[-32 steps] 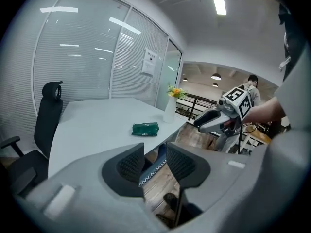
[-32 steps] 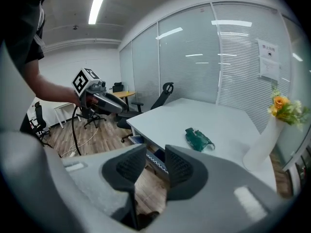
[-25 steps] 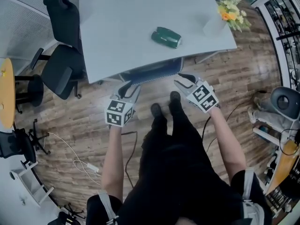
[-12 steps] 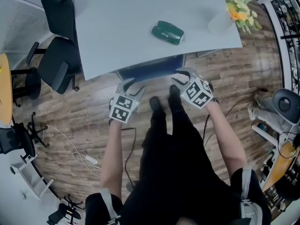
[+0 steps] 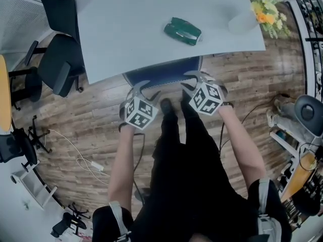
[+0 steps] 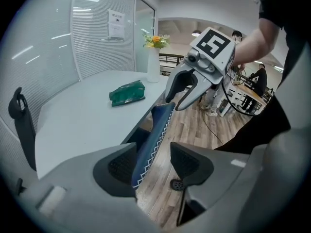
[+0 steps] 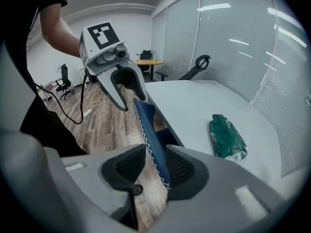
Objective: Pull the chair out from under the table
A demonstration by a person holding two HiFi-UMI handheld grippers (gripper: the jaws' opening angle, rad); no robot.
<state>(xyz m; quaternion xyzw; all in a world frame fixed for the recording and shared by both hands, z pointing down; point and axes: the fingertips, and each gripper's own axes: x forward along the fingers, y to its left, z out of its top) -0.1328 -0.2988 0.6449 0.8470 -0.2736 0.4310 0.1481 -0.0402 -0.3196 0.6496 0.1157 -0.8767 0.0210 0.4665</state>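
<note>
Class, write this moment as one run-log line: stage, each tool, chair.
stage: pre-grasp | left tool: just opened, astride chair back | right tool: open, astride chair back | chair: under table

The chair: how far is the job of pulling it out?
Done: the left gripper and the right gripper straddle the chair's blue backrest. In hand: the grasp; the left gripper's jaws have just been opening, and neither gripper is closed on it yet. Left: close, then pull, since the chair sits tucked under the table.
</note>
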